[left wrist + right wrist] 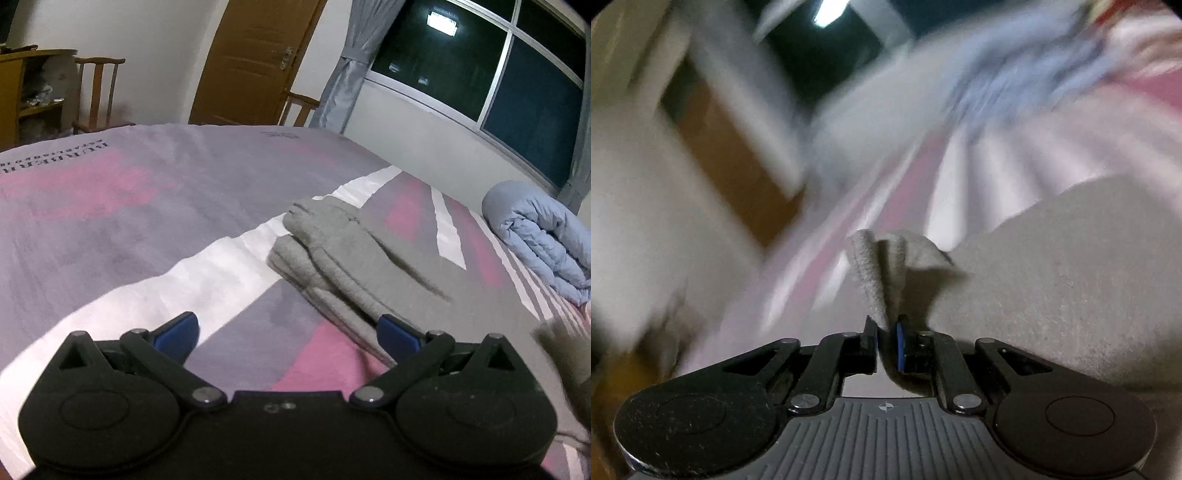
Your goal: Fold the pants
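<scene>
Grey pants [354,258] lie on the bed, legs stacked side by side, cuffs pointing away. My left gripper [288,334] is open and empty, low over the sheet just left of the pants' near part; its right fingertip [397,332] is at the fabric's edge. In the right wrist view my right gripper [886,332] is shut on a bunched fold of the grey pants [1052,277], which rises between the pads and spreads to the right. That view is motion-blurred.
The bed sheet [129,206] is pink, grey and white. A rolled blue quilt [543,240] lies at the bed's right side. Wooden chairs [98,92], a door [255,59] and a curtained window [480,70] stand beyond the bed.
</scene>
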### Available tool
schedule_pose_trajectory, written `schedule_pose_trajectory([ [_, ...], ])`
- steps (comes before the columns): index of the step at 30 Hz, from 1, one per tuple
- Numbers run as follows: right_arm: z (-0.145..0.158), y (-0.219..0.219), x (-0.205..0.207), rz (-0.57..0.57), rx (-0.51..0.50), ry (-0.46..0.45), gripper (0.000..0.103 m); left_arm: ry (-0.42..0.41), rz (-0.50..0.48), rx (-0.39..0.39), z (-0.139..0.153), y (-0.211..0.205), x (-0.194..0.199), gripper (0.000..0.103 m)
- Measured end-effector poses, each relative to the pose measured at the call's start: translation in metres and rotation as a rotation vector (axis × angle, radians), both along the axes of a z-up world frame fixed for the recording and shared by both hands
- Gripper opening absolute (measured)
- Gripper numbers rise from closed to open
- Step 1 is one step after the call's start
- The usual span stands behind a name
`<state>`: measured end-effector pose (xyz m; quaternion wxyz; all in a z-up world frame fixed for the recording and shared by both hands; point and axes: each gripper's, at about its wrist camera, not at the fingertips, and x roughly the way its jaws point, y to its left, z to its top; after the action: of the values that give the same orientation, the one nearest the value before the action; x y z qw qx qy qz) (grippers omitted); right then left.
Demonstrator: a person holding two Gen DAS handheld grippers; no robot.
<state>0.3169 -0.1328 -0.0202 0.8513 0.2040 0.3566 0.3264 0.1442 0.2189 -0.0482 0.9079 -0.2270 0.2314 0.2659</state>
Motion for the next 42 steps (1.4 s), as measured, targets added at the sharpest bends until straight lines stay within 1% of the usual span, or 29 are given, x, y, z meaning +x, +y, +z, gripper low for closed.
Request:
schedule_pose_trajectory([
  [1,-0.011,0.020,-0.011,0.045,-0.086,-0.019,0.014,-0.001,0.006,-0.002,-0.001,0.003,-0.003,0.097],
  [2,-0.015,0.029,-0.024,0.050,-0.145,-0.094,0.014,-0.007,0.011,-0.016,-0.002,0.006,-0.005,0.097],
  [3,-0.018,0.033,-0.033,0.047,-0.165,-0.144,0.014,-0.015,0.010,-0.035,-0.003,0.008,-0.006,0.097],
  [5,-0.022,0.028,-0.031,0.025,-0.130,-0.108,0.013,-0.023,0.014,-0.043,-0.004,0.009,-0.007,0.097],
  [6,-0.021,0.027,-0.029,0.022,-0.129,-0.103,0.013,-0.018,0.015,-0.041,-0.004,0.009,-0.005,0.097],
  [11,-0.012,0.031,-0.031,0.068,-0.201,-0.151,0.014,0.009,-0.004,-0.018,-0.005,0.004,0.001,0.097],
  [13,-0.009,0.029,-0.035,0.074,-0.184,-0.162,0.021,0.001,-0.005,-0.026,-0.005,0.005,-0.001,0.097],
  [14,-0.004,0.026,-0.042,0.091,-0.161,-0.169,0.034,-0.004,-0.005,-0.032,-0.005,0.006,-0.002,0.097],
  [15,0.002,0.020,-0.053,0.127,-0.113,-0.183,0.039,-0.007,-0.004,-0.036,-0.005,0.007,-0.003,0.097],
  [17,0.004,0.017,-0.063,0.173,-0.069,-0.203,0.039,-0.006,-0.001,-0.034,-0.005,0.006,-0.003,0.097],
  [18,0.006,0.015,-0.065,0.167,-0.055,-0.216,0.039,-0.002,0.000,-0.029,-0.005,0.005,-0.002,0.097],
  [19,0.007,0.012,-0.065,0.126,-0.052,-0.225,0.039,0.003,0.001,-0.024,-0.005,0.004,-0.001,0.097],
  [20,0.008,0.011,-0.061,0.078,-0.061,-0.218,0.039,0.007,0.000,-0.020,-0.005,0.003,0.000,0.097],
  [22,0.007,0.008,-0.047,-0.054,-0.106,-0.185,0.038,0.010,-0.001,-0.018,-0.005,0.003,0.001,0.097],
  [23,0.005,0.008,-0.041,-0.089,-0.117,-0.168,0.038,0.010,-0.001,-0.018,-0.005,0.003,0.001,0.097],
  [25,-0.001,0.014,-0.030,-0.111,-0.131,-0.132,0.038,0.011,-0.002,-0.018,-0.005,0.003,0.001,0.097],
  [27,-0.004,0.021,-0.025,-0.115,-0.142,-0.130,0.038,0.015,-0.002,-0.016,-0.005,0.003,0.002,0.097],
  [28,-0.006,0.023,-0.023,-0.115,-0.134,-0.115,0.038,0.016,-0.001,-0.015,-0.005,0.003,0.002,0.097],
  [29,-0.007,0.027,-0.020,-0.102,-0.126,-0.097,0.038,0.019,-0.001,-0.015,-0.005,0.003,0.003,0.097],
  [30,-0.010,0.032,-0.021,-0.058,-0.134,-0.074,0.038,0.020,-0.001,-0.014,-0.005,0.003,0.004,0.097],
  [31,-0.012,0.040,-0.022,-0.002,-0.157,-0.070,0.038,0.021,-0.002,-0.013,-0.005,0.003,0.005,0.097],
  [33,-0.011,0.045,-0.034,0.068,-0.163,-0.097,0.038,0.026,-0.003,-0.010,-0.006,0.002,0.007,0.097],
  [34,-0.011,0.046,-0.041,0.104,-0.187,-0.118,0.038,0.028,-0.003,-0.008,-0.006,0.002,0.007,0.097],
  [35,-0.010,0.044,-0.048,0.122,-0.218,-0.156,0.038,0.029,-0.006,-0.007,-0.006,0.001,0.008,0.097],
  [36,-0.007,0.038,-0.051,0.133,-0.226,-0.183,0.038,0.030,-0.009,-0.007,-0.007,0.000,0.009,0.097],
  [37,-0.003,0.027,-0.052,0.116,-0.202,-0.188,0.038,0.031,-0.012,-0.005,-0.007,-0.001,0.010,0.097],
  [38,0.000,0.012,-0.053,0.076,-0.173,-0.196,0.038,0.033,-0.018,-0.003,-0.007,-0.002,0.010,0.097],
  [41,0.010,-0.049,-0.049,-0.112,-0.137,-0.229,0.038,0.036,-0.028,0.001,-0.007,-0.003,0.010,0.097],
  [42,0.012,-0.072,-0.045,-0.184,-0.155,-0.237,0.039,0.039,-0.028,0.001,-0.007,-0.003,0.011,0.097],
])
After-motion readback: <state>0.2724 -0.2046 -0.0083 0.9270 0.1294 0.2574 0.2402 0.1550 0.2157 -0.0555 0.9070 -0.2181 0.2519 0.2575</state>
